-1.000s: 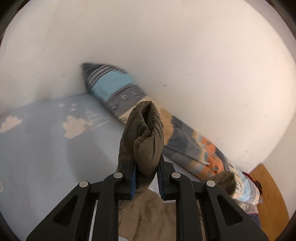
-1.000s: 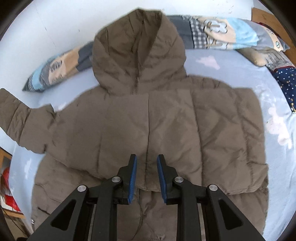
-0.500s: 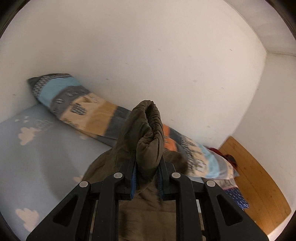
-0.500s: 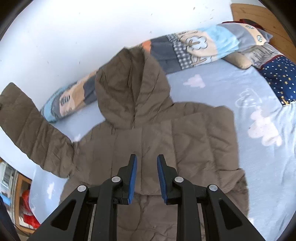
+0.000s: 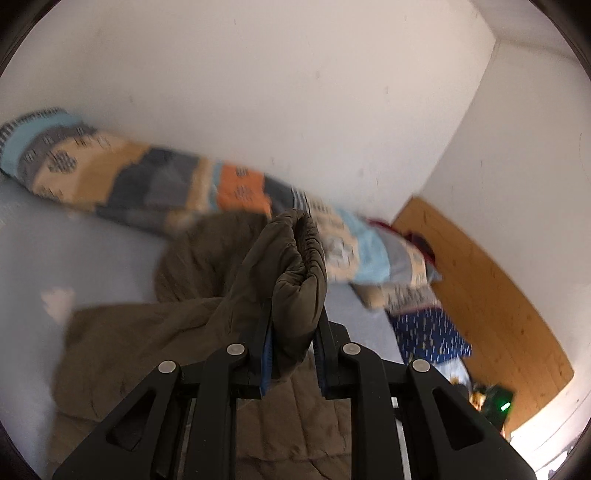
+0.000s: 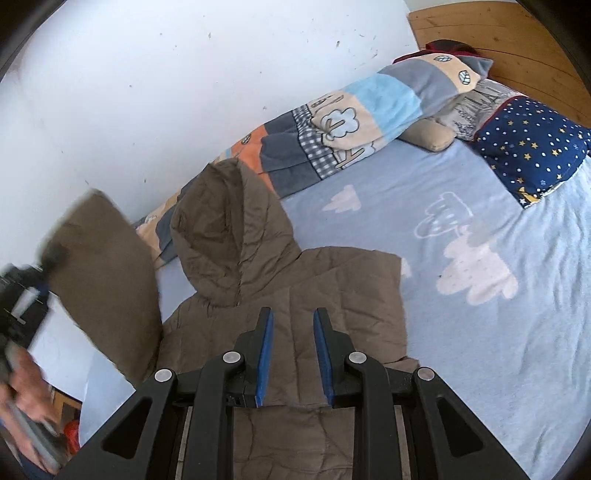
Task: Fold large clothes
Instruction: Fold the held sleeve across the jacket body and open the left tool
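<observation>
A brown hooded puffer jacket (image 6: 280, 314) lies spread on the light blue bed sheet (image 6: 480, 314), hood toward the wall. My left gripper (image 5: 293, 314) is shut on the jacket's left sleeve cuff (image 5: 299, 258) and holds it up above the jacket body (image 5: 147, 339). In the right wrist view the lifted sleeve (image 6: 99, 269) hangs at the left, with the left gripper (image 6: 22, 295) and a hand blurred behind it. My right gripper (image 6: 293, 321) is open and empty, hovering over the jacket's chest below the hood (image 6: 229, 229).
A long patchwork bolster (image 6: 351, 122) lies along the white wall. A beige pillow (image 6: 428, 134) and a navy star-print pillow (image 6: 532, 147) sit by the wooden headboard (image 6: 498, 33). The bed edge and floor clutter (image 6: 66, 432) are at the lower left.
My left gripper has carried the sleeve cuff rightward over the jacket body. My right gripper has drawn back and tilted up, showing more of the wall and pillows; it stays open.
</observation>
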`<state>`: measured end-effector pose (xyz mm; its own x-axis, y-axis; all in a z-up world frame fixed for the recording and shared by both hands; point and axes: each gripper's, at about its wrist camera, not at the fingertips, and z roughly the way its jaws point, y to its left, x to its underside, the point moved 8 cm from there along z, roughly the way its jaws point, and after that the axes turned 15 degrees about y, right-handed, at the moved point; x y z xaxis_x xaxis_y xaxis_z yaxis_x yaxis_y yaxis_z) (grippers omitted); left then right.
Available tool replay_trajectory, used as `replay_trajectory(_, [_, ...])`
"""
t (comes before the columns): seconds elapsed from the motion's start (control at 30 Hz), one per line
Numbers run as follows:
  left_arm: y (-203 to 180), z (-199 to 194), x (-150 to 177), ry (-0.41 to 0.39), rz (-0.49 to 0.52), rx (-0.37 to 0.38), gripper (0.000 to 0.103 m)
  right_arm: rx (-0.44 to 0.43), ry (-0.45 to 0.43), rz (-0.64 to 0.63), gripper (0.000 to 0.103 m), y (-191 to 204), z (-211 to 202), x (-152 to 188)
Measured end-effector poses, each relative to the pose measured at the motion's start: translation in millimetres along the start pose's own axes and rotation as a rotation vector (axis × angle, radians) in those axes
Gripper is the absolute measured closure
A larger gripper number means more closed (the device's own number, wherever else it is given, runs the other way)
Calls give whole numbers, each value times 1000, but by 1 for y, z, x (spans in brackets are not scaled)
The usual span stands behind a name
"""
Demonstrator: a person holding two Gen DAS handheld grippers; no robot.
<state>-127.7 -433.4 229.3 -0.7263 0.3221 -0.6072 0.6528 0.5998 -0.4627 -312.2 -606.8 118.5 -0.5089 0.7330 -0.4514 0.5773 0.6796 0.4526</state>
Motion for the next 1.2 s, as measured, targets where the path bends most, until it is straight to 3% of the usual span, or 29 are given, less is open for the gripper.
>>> replay_trajectory(0.23, [-20, 108, 68, 174, 18, -21, 85, -13, -16, 33, 79, -14, -10, -4])
replay_trajectory(0.5, [-16, 188, 141, 362, 43, -63, 85, -9, -10, 31, 79, -13, -7, -5])
replay_trajectory(0.53, [-14, 193, 146, 377, 48, -74, 83, -10, -8, 31, 79, -13, -6, -5])
replay_trajectory(0.6, [-15, 197, 156, 411, 59, -37, 63, -12, 0, 34, 78, -12, -3, -5])
replay_trajectory(0.7, [-17, 175, 151, 387, 55, 20, 43, -32, 26, 51, 62, -13, 8, -3])
replay_trajectory(0.87, [13, 110, 115, 255, 74, -3, 38, -132, 151, 114, 59, -10, 50, 11])
replay_trajectory(1.07, [133, 53, 101, 200, -3, -228, 38, -183, 272, 193, 59, -10, 99, 33])
replay_trajectory(1.2, [221, 32, 109, 191, -183, -267, 38, -143, 310, 201, 59, -6, 121, 43])
